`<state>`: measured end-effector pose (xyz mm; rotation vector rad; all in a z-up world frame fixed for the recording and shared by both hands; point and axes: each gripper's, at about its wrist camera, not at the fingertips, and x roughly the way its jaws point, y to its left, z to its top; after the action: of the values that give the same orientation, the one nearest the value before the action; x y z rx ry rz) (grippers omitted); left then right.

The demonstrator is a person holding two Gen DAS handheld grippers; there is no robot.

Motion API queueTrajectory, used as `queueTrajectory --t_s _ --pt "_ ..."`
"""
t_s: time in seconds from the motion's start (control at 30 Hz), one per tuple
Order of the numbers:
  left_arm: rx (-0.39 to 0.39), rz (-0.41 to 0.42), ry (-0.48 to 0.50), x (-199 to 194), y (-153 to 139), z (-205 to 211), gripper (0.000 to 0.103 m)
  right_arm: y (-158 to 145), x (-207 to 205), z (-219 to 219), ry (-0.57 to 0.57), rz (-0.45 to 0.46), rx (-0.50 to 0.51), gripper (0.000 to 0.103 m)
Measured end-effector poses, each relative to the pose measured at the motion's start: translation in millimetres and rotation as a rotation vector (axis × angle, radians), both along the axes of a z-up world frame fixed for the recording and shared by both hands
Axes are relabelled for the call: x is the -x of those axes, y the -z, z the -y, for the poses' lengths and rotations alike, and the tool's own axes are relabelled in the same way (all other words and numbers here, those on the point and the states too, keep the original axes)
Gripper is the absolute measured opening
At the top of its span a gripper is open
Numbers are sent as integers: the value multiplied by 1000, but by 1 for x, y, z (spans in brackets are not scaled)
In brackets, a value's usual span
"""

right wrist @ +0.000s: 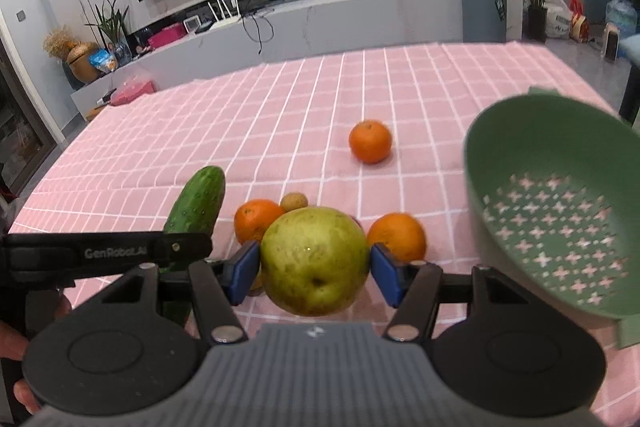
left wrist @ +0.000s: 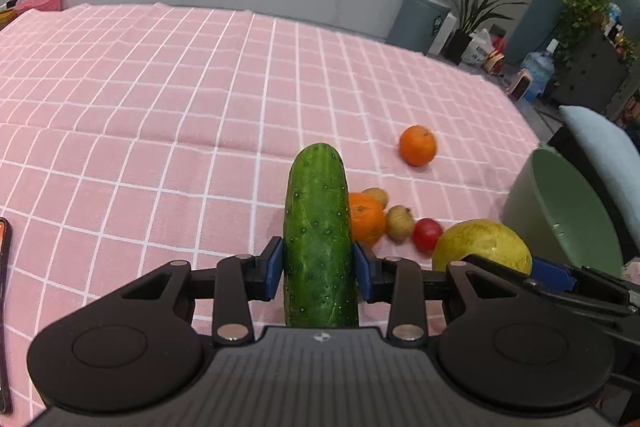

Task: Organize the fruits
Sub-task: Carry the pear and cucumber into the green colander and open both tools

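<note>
Clamped between the blue pads of the left claw (left wrist: 319, 269), one cucumber (left wrist: 319, 239) is pointing straight ahead along the fingers, held above the pink checked table (left wrist: 160, 107). One yellow-green pear (right wrist: 315, 261) is sitting gripped in the right claw (right wrist: 316, 269), its dimpled end facing the camera, also lifted off the cloth.

Counting the loose fruit: the right wrist view is showing three oranges, one far orange (right wrist: 370, 141) lying well apart up the table, a left orange (right wrist: 256, 219) and a right orange (right wrist: 397, 237) close behind the pear. One small brown fruit (right wrist: 294, 202) is peeking out just behind the left orange there. The left wrist view is showing only two of the oranges, but it is revealing two small brown fruits (left wrist: 399, 222) and one red tomato (left wrist: 427, 234), which the pear is hiding in the other view.

One green colander (right wrist: 556, 215) is standing tilted at the right, its perforated bottom showing only in the right wrist view.

Both claws are reaching forward side by side, the left one's arm crossing the lower left of the right wrist view.
</note>
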<state>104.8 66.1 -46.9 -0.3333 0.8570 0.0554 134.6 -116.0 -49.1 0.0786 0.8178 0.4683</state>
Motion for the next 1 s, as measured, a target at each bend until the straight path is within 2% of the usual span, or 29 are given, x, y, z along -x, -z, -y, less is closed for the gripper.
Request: queueTrajectory --t_s 0.23,0.4,0.53,0.7,0.83,1.0 --pt "8 38 17 9 -31 16 42 -21 9 22 -16 48 2 58" --pt "24 59 69 3 -55 38 42 -41 14 47 -3 86 -3 58" --pt "17 56 145 -14 -72 65 42 -59 16 70 9 127 28 58" --pt "24 50 249 -41 -85 103 42 -73 8 104 35 138 70 58" --pt "28 49 307 -64 -88 132 42 -77 -1 125 46 148 143 58" --pt "47 44 354 -91 -83 161 42 -72 -14 145 54 119 194 58"
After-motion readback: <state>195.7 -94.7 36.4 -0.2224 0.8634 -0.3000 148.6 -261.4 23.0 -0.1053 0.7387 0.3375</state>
